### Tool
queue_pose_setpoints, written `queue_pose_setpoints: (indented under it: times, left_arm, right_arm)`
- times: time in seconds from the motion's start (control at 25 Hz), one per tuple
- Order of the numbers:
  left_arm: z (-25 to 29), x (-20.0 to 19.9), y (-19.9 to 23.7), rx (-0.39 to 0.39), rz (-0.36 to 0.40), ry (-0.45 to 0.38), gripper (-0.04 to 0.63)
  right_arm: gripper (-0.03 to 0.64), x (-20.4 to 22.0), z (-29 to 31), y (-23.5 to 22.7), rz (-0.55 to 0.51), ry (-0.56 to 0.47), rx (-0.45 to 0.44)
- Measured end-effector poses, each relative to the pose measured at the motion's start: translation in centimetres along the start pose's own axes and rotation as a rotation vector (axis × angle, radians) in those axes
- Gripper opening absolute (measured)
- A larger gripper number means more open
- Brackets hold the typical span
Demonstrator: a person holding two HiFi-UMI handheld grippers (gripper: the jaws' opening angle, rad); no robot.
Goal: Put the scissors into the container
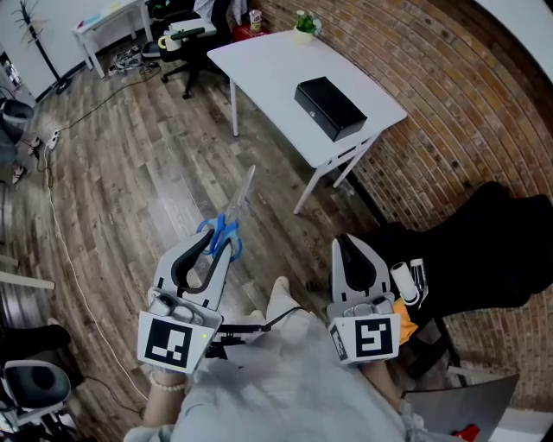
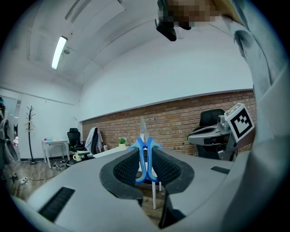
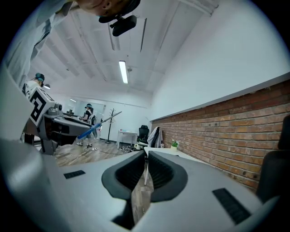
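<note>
Left gripper (image 1: 218, 250) is clamped on the scissors (image 1: 233, 216): in the left gripper view its jaws (image 2: 145, 152) press from both sides on the blue handle loops, and the scissors (image 2: 142, 161) stand upright between the pads with the closed blades sticking out past the jaw tips. Right gripper (image 1: 350, 252) holds nothing; in the right gripper view its jaws (image 3: 146, 159) are brought together with only a thin slit between them. From the head view both grippers sit near the person, side by side and apart from each other, each with its marker cube nearest the body.

The scissors hang in the air over the wooden floor (image 1: 130, 173), blades pointing toward the far side, at the white table (image 1: 276, 69). They touch nothing but the left jaws. In the right gripper view the scissors (image 3: 93, 129) show off to the left as a blue and silver bar.

On the table's right part lies a black box (image 1: 330, 108), lid shut, well apart from the scissors. A small potted plant (image 1: 304, 26) stands at the table's far edge. A brick wall (image 1: 449, 112) runs along the right, and a black chair (image 1: 492, 250) stands just right of the right gripper.
</note>
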State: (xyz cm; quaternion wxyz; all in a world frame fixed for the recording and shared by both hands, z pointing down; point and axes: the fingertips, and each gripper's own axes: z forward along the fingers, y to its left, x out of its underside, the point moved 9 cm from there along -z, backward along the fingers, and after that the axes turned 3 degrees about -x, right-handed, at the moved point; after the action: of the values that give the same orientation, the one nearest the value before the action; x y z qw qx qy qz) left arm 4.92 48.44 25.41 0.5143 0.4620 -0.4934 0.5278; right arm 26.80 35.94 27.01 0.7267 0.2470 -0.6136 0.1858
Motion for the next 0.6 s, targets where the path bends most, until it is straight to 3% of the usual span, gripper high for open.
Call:
queue_pose_setpoints:
  times: [0.6]
  left_arm:
    - [3.8, 0.0, 3.8, -0.059, 0.015, -0.012, 0.101]
  right_arm:
    - [0.054, -0.1, 7.2, -1.3, -0.012, -0.023, -0.062]
